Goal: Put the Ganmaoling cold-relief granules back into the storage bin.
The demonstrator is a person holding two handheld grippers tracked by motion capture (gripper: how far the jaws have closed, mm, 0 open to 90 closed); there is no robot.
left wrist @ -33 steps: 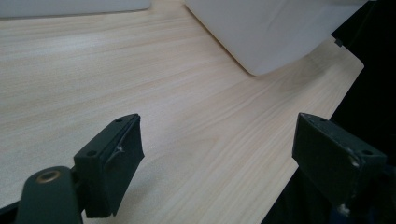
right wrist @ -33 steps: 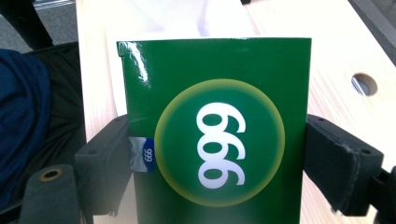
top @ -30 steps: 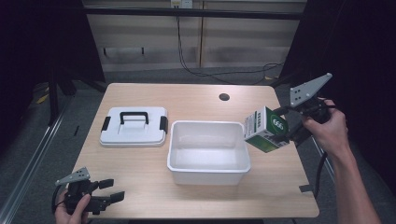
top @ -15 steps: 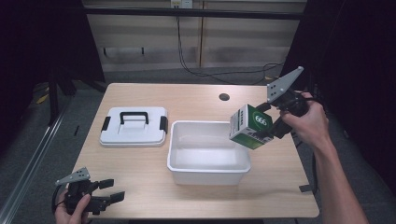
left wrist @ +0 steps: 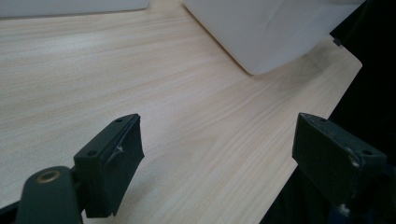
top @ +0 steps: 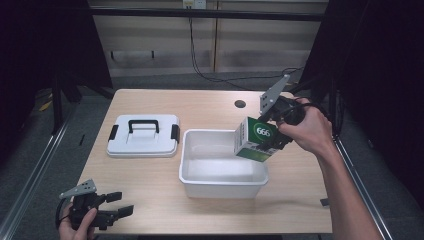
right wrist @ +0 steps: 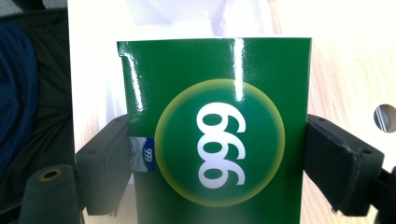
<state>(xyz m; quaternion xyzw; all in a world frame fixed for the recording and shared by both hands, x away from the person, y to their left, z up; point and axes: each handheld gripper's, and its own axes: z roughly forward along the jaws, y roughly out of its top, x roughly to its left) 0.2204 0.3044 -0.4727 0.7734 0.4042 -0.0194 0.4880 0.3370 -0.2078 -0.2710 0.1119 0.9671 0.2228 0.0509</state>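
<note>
A bin (top: 222, 170) sits at the table's (top: 200, 107) middle. A lid (top: 143, 136) lies flat just left of it. A box (top: 256, 140) hangs over the bin's right end, held in the right gripper (top: 272, 131). The left gripper (top: 107, 212) rests at the table's near left corner.

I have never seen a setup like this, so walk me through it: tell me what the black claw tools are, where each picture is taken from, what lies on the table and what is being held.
A person works at a wooden table, holding a two-jaw hand tool in each hand. One picture looks down from above; the other two come from cameras riding on the tools, looking along their black jaws. On the table sit an open white bin and, apart from it, its white lid with a black handle. The right gripper clamps a green box marked 666 and holds it over the bin's right end. The left gripper is open and empty, near the table's front left corner.
</note>
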